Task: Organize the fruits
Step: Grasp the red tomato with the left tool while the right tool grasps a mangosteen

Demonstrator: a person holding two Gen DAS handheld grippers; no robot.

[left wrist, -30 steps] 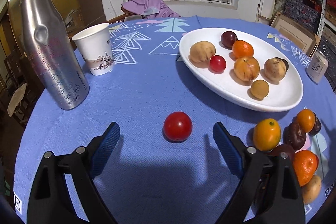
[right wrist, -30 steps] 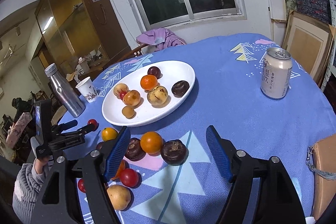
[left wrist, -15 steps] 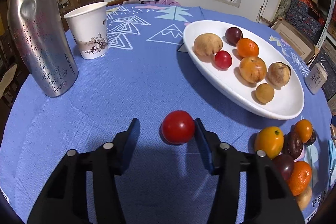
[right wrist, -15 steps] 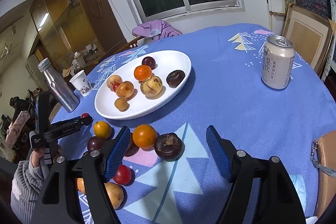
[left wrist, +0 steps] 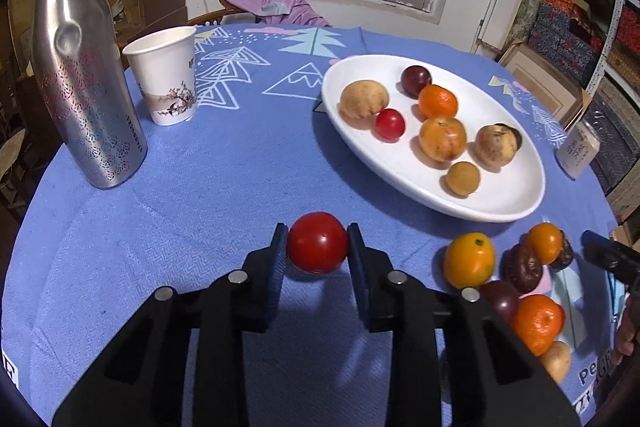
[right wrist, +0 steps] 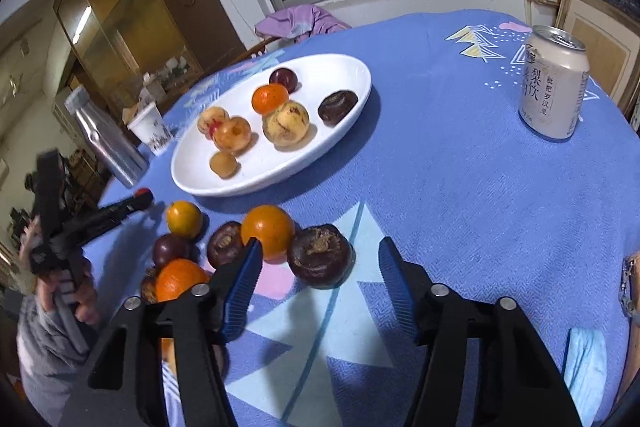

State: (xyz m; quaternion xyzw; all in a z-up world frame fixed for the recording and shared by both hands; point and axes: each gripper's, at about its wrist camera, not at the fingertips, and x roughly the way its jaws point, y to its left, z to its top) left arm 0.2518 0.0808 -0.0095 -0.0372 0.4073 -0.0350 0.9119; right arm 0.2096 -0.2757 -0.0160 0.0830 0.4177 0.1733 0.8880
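My left gripper (left wrist: 317,243) is shut on a red tomato (left wrist: 318,242) just above the blue tablecloth, in front of the white plate (left wrist: 500,203). The plate holds several fruits, among them a small red tomato (left wrist: 389,124) and an orange (left wrist: 437,101). A loose pile of fruit lies right of the gripper, with a yellow-orange fruit (left wrist: 469,259) nearest. My right gripper (right wrist: 320,265) is open and empty, its jaws on either side of a dark brown fruit (right wrist: 320,254) next to an orange (right wrist: 267,227). The left gripper with its tomato (right wrist: 143,193) also shows in the right wrist view.
A steel bottle (left wrist: 82,67) and a paper cup (left wrist: 165,75) stand at the far left. A drink can (right wrist: 554,83) stands at the right of the table. A chair with purple cloth (left wrist: 268,1) is behind the table. A brown bag edge (right wrist: 632,291) lies at right.
My left gripper closed from wide open onto the red tomato. My right gripper moved forward and lower towards the dark brown fruit, staying open.
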